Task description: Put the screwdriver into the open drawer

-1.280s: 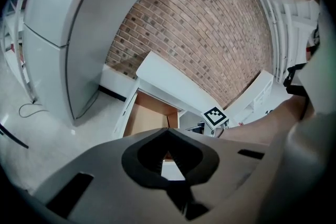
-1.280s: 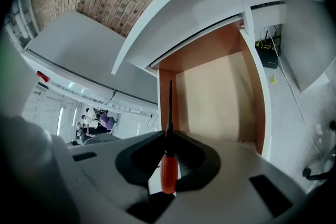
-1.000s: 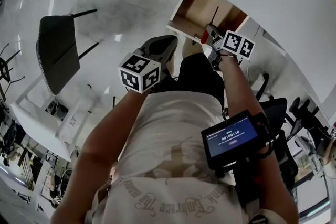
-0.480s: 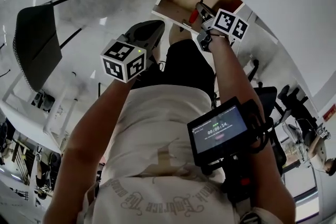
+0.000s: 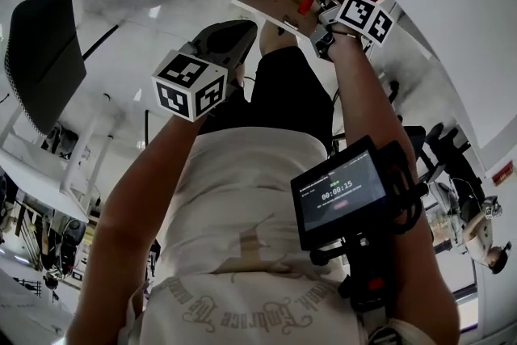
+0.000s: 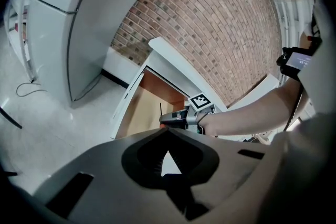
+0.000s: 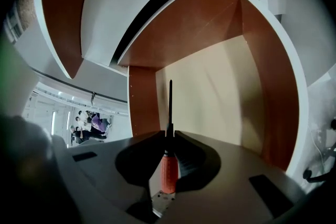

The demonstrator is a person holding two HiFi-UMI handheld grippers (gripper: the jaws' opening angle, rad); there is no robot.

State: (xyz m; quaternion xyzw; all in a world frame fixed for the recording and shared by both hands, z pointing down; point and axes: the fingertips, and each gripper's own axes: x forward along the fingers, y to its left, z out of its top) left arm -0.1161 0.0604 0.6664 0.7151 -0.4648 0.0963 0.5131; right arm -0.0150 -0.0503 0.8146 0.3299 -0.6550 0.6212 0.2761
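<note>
Brick wall (image 6: 220, 23) and pale floor (image 6: 42, 113) behind, open drawer (image 7: 210, 92) with brown sides and cream bottom, right gripper (image 7: 169, 136) clenched on the red handle of the screwdriver (image 7: 167, 168), dark shaft pointing into the drawer, left gripper (image 6: 167, 132) closed on nothing, short of the drawer

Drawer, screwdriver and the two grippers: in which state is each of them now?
drawer: open.
screwdriver: held, shaft pointing into the drawer, not yet laid down.
right gripper: shut on the screwdriver.
left gripper: shut, holding nothing.
screen: lit.
</note>
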